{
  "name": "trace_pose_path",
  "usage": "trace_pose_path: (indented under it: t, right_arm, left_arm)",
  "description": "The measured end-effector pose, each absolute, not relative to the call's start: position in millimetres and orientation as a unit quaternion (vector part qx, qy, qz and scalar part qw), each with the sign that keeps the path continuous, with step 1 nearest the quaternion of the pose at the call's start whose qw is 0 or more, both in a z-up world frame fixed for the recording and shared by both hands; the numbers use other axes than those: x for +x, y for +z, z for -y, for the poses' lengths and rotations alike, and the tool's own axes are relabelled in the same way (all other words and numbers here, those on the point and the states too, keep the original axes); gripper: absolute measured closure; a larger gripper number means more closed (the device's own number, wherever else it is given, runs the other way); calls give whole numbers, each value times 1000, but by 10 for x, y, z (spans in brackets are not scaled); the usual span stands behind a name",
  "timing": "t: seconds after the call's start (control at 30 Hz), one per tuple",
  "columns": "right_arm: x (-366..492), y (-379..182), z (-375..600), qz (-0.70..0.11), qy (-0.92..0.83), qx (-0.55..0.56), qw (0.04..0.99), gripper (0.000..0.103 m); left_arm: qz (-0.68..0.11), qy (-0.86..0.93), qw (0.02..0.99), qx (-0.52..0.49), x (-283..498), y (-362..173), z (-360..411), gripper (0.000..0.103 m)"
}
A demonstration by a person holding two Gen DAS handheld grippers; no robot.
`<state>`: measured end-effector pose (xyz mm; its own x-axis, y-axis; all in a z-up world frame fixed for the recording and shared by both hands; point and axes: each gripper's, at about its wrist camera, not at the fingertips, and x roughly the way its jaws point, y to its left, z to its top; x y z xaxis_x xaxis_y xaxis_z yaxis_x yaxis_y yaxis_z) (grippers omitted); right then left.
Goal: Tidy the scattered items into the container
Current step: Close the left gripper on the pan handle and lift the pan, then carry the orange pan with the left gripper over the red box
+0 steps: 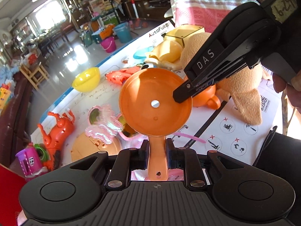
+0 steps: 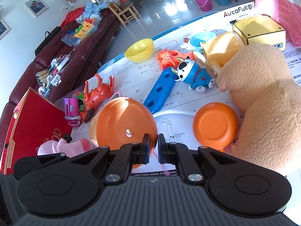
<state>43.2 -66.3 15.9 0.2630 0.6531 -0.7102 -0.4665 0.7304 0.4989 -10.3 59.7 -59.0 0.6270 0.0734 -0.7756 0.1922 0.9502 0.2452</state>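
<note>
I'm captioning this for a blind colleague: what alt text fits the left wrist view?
The left tongs grip the handle of an orange toy pan, held above a toy-strewn table. The right tongs pinch the pan's rim from the right.

- The right gripper (image 2: 153, 148) has its jaws nearly closed, a thin gap between them, with the rim of the orange scoop (image 2: 124, 122) at that gap.
- A second orange scoop (image 2: 214, 124) lies face down on the table (image 2: 131, 69), touching the plush toy (image 2: 263, 101) at the right edge.
- A yellow bowl (image 2: 140, 50) sits near the far edge.
- A blue perforated bar (image 2: 161, 92) lies mid-table.
</note>
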Motion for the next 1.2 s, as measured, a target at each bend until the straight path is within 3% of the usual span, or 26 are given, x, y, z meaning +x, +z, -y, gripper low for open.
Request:
trace_pose_path:
  t: [0.77, 1.2]
  right_arm:
    - [299, 736, 328, -449, 412, 55, 791, 94]
    - [-212, 1436, -584, -378, 496, -51, 780, 93]
  left_arm:
    - [-398, 16, 906, 141, -411, 13, -835, 89]
    - [-335, 123, 932, 58, -1105, 542, -1572, 89]
